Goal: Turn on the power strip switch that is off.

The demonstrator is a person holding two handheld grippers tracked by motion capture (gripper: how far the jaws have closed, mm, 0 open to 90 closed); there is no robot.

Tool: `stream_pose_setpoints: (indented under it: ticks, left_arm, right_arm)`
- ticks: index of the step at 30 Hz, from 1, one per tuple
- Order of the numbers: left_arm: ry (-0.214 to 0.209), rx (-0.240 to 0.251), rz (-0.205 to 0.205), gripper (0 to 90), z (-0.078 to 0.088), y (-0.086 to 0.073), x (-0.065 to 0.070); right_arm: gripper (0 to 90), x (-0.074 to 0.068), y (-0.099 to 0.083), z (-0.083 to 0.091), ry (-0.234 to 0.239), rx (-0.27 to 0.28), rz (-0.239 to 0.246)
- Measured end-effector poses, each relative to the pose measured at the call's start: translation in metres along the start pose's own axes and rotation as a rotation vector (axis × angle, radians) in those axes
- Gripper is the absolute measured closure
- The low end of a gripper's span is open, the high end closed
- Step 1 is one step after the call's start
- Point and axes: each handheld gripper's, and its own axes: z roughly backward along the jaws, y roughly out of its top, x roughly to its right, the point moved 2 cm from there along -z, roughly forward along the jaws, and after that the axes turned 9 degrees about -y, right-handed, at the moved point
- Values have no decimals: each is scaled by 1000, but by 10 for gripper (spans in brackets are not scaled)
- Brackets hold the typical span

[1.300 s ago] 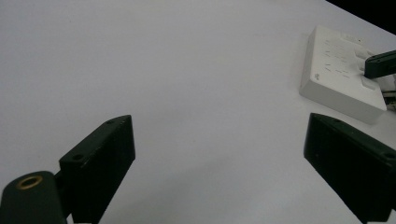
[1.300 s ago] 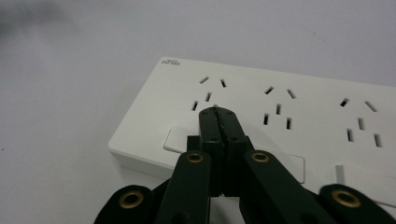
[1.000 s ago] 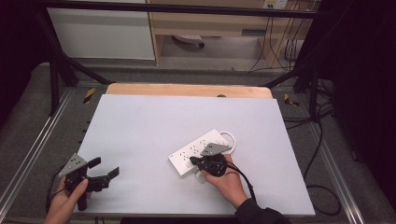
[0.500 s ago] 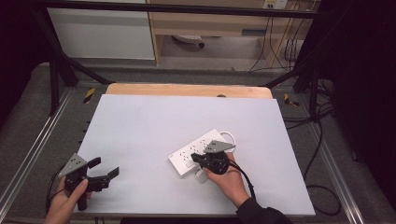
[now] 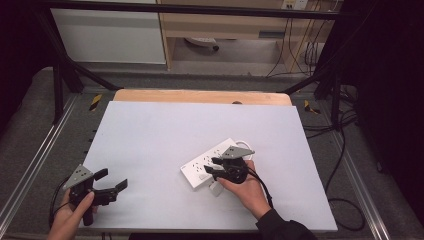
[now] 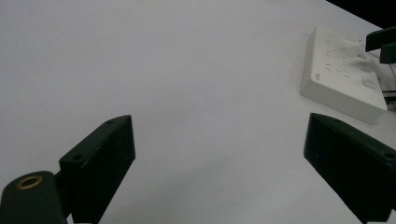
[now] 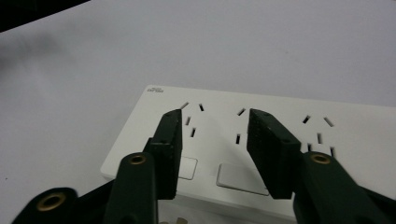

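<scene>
One big white table mat (image 5: 150, 145) covers most of the wooden table (image 5: 200, 96), so that's your biggest thing. Next down is the white power strip (image 5: 210, 162), lying flat and angled, right of the mat's middle towards the near edge. The right gripper (image 5: 214, 167) sits right over its near end; jaws have just been opening and now stand partly spread above the strip's face, nothing between them, over the two rocker switches (image 7: 236, 177). There's a small white plug-ish bit (image 5: 216, 188) just beside the strip, can't tell exactly what. The left gripper (image 5: 112, 181) is well apart at the near left corner, jaws spread wide, empty.
</scene>
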Motion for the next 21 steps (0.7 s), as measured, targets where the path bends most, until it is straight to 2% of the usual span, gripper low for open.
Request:
stream_pose_setpoints:
  ticks: [5,14,17,21]
  left_arm:
    - [1,-1,0,87,0,0,0]
    - [3,-6,-2,87,0,0,0]
    - [3,-6,-2,87,0,-1,0]
    - [3,-7,-3,87,0,-1,0]
  right_arm:
    - [388,3,1,-1,-6,-26,-26]
    - [113,4,3,-1,-31,-33,-50]
    - [64,5,4,-1,-50,-30,-54]
    - [48,6,5,-1,-75,-15,-52]
